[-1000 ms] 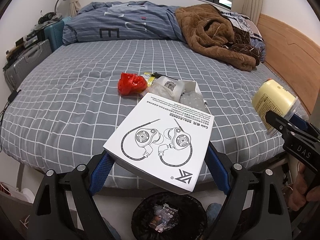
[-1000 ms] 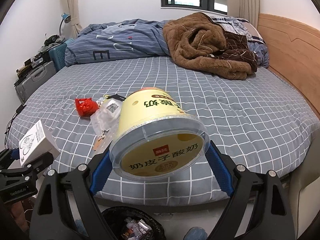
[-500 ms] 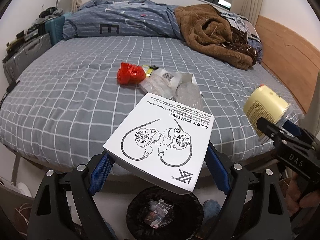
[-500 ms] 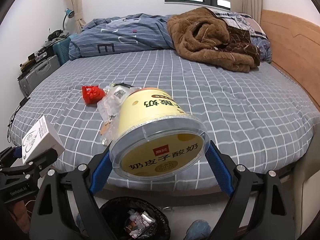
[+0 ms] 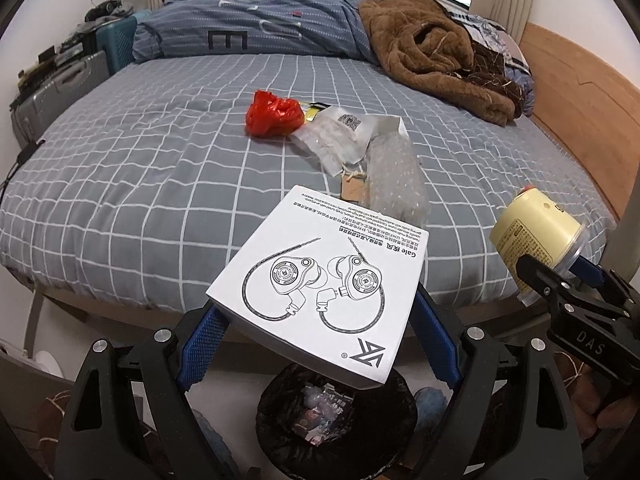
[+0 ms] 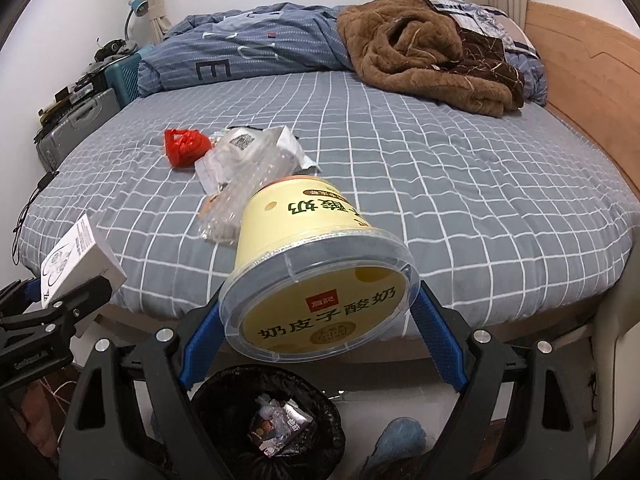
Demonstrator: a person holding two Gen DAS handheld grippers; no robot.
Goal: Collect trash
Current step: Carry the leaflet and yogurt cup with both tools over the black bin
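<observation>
A: The left hand-held gripper (image 5: pixel 316 320) is clamping its blue pads on a flat white cardboard earphone box (image 5: pixel 320 284), one pad pressing each side edge, and the box is tilting up toward the bed.

B: The right hand-held gripper (image 6: pixel 320 320) is doing the same with a pale yellow yogurt tub with a clear plastic lid (image 6: pixel 316 272). It is lying on its side between the blue pads, lid facing the camera.

A: Below both loads, a round bin lined with a black bag (image 5: pixel 336 420) is sitting on the floor at the foot of the bed, with crumpled wrappers already showing inside it. From the right wrist view the bin (image 6: pixel 268 416) is showing directly under the tub.

B: More trash is waiting on the grey checked bedsheet (image 5: pixel 120 184): a crumpled red plastic bag (image 5: pixel 274 114), and just beside it a heap of clear plastic packaging and bubble wrap (image 5: pixel 360 148), the two touching.

A: Nothing is gripping those. At the far end of the bed a brown fleece blanket (image 6: pixel 420 48) is lying bunched against a blue striped duvet (image 6: pixel 248 52).

B: Off to the left, a grey hard suitcase (image 6: pixel 76 124) is standing beside the bed.

A: Each gripper is showing in the other's view, side by side near the bed's edge.
</observation>
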